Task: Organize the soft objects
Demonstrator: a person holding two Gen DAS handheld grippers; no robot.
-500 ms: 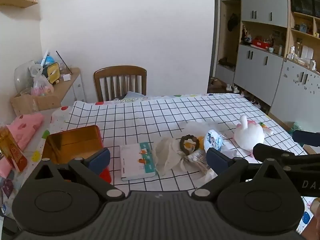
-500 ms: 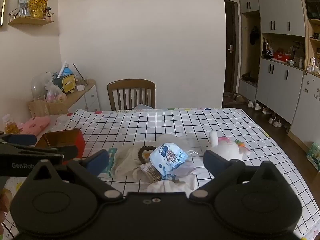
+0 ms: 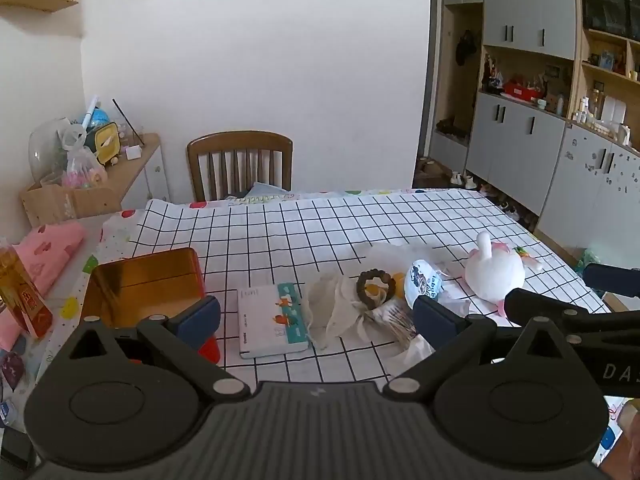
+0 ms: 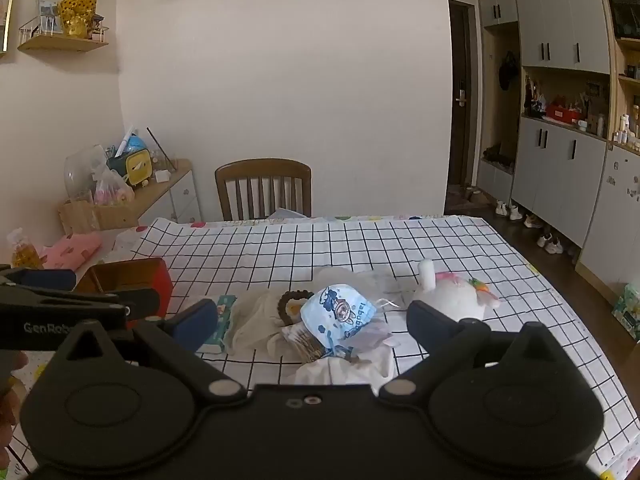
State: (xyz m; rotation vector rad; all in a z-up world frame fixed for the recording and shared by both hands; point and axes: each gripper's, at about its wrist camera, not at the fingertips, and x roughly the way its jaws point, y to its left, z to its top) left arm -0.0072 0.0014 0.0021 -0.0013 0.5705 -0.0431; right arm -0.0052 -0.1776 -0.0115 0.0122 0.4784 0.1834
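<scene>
From the left wrist, the left hand-held gripper [image 3: 316, 314] is hovering wide open and empty over the bench [image 3: 280, 236]. The soft things are lying in a heap: gauzy cloth [image 3: 334, 312], printed face mask [image 3: 424, 284], white plush toy [image 3: 494, 276]. Beside them are a booklet [image 3: 272, 320] and an open red tin [image 3: 146, 284]. A careless closing risks catching the booklet too.

From the right wrist, the right hand-held gripper [image 4: 312, 320] is likewise gaping empty, nearest the mask [image 4: 340, 314]. Tangled straps may be dragging neighbours along.
</scene>
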